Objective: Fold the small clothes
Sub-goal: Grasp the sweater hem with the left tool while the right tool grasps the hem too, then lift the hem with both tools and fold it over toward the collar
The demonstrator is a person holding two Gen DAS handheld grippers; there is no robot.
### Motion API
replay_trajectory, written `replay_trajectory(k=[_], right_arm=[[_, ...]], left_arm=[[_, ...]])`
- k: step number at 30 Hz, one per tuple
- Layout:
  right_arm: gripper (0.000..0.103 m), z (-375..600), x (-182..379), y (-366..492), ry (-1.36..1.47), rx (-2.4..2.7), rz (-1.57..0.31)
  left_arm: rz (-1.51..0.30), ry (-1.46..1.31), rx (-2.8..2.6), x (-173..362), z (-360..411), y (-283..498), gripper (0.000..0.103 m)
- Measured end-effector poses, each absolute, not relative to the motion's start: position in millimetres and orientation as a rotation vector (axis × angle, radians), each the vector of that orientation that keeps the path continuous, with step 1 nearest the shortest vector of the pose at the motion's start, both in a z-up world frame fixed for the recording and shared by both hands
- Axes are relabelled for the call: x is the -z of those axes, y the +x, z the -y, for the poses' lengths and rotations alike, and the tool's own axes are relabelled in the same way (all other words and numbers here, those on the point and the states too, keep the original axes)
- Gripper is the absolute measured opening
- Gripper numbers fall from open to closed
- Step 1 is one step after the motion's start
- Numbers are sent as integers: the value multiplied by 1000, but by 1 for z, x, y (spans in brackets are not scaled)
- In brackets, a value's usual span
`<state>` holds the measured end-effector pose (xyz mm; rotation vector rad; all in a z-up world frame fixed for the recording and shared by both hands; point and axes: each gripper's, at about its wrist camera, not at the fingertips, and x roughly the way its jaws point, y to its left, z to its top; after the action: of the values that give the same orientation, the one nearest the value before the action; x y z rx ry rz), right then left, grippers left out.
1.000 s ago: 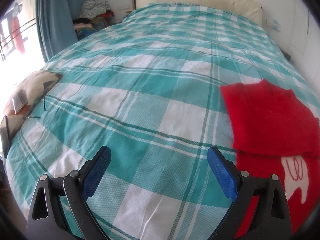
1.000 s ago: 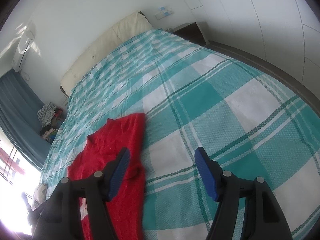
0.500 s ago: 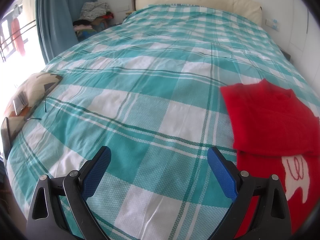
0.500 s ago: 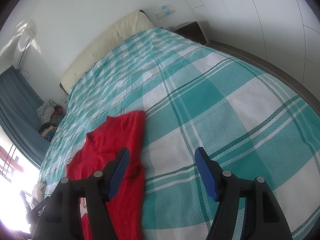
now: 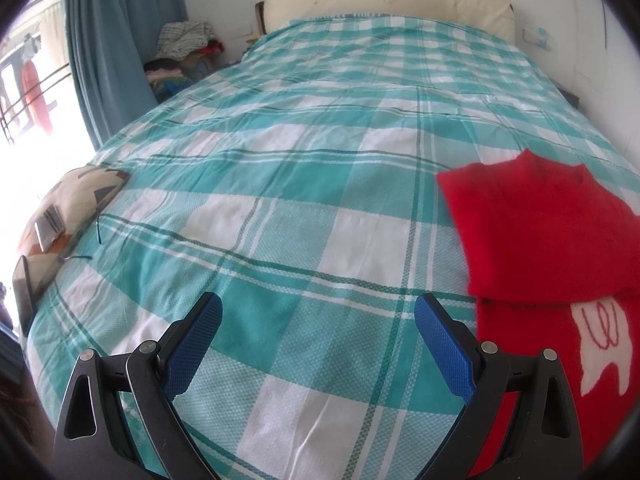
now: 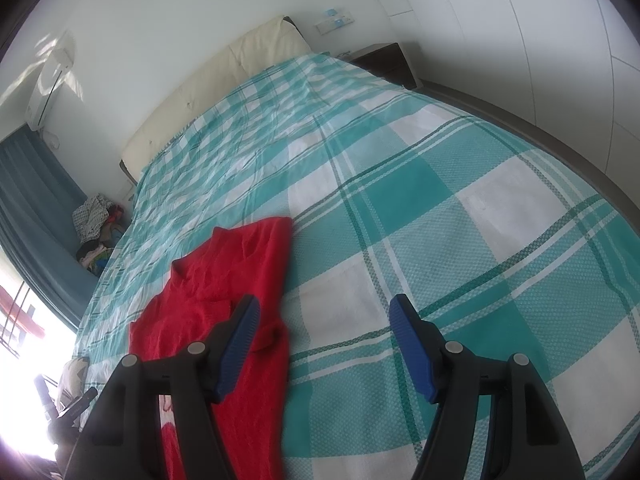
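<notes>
A small red sweater (image 5: 544, 236) with a white motif lies flat on the teal checked bedspread (image 5: 304, 200), its upper part folded down over the body. My left gripper (image 5: 318, 320) is open and empty, hovering over the bedspread just left of the sweater. In the right wrist view the same sweater (image 6: 236, 280) lies at the left. My right gripper (image 6: 324, 320) is open and empty above the sweater's right edge, its left finger over the red cloth.
A patterned cushion (image 5: 76, 200) with a phone on it lies at the bed's left edge. A pile of clothes (image 5: 184, 52) sits by the blue curtain (image 5: 112, 40). A cream headboard (image 5: 388, 0) and a dark nightstand (image 6: 384, 60) stand at the far end.
Both views have shifted only slightly. The sweater has not moved and both grippers have stayed open.
</notes>
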<state>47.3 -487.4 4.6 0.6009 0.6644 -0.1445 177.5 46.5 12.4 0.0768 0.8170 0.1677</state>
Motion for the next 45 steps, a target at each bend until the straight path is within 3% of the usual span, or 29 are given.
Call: replay_trajectory(k=[5,9,15,18,20,23,26,27,28,29,30,31,38,45], right_arm=[[67,480,-7,44,546,162,-680],[67,457,-7,19,561,64,-751],[67,393,15,-39,559,-151,-987],[67,368,33,-64,532,-204,-1091],[67,359,49,-73,510,-179,-1167],[67,350,68,-80,515,-178,-1223],[67,341,74,-79,467,-155,-1233],[66,338,75,-77,445,-153,-1240],[56,335,75,-77,423,-155,-1245],[44,332,74,-76,408,-170,-1252],[13,332,73,-76,417,-188,-1247],[5,332,70,-76,432,-201,-1234],[4,345,12,-61,460,-238,-1029],[4,377,-46,44,403,-177,-811]], left_arm=[[-853,90,-98,-10,-43,164,98],[-984,5,157,4,-41,120,98],[-1074,83,372,26,-13,42,95],[-1121,69,442,32,-3,21,82],[-1131,70,446,35,1,16,80],[-1132,72,435,35,2,16,65],[-1159,51,433,38,-1,18,33],[-1169,41,440,39,-2,17,15],[-1182,20,450,40,-4,17,5],[-1187,-2,449,40,-6,17,5],[-1188,-18,447,40,-8,16,4],[-1190,-32,448,38,-10,16,3],[-1127,-203,497,-9,-21,53,2],[-988,-261,456,-56,2,186,3]])
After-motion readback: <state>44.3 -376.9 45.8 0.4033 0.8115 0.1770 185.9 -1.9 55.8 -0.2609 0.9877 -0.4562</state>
